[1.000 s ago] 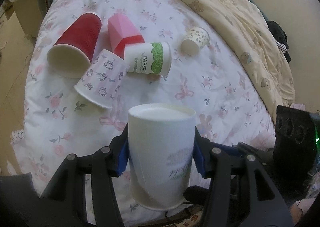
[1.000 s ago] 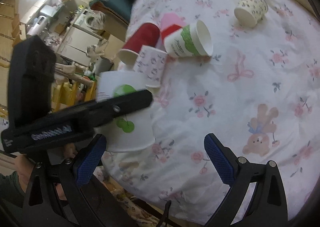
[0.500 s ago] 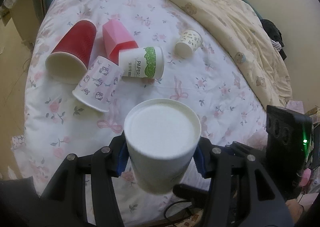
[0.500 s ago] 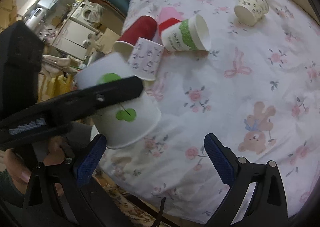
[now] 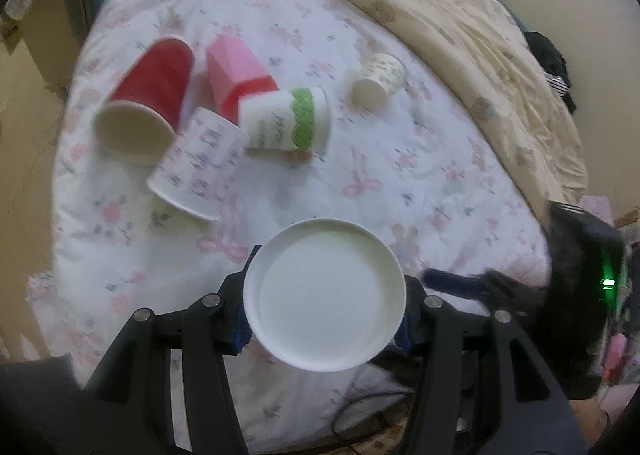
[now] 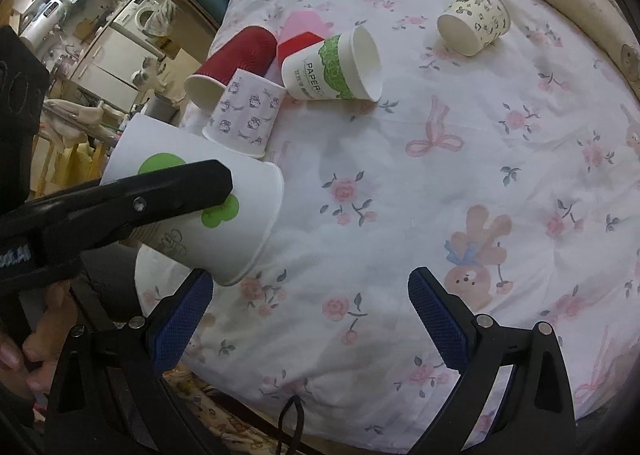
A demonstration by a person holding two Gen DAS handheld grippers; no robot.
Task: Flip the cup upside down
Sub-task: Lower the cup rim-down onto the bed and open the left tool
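The white cup is clamped by the left gripper; its green-printed side is shown only by the right wrist view, where the right gripper fingers are held apart

Green-banded cup: "PAPER"; smaller print below probably illegible.

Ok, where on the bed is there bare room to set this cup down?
Best patch: the open sheet below the green-band cup, left of the bunny print. Another strip lies between that cup and the small cup. Crowded: the upper left, where the red cup, pink cup and patterned cup cluster.
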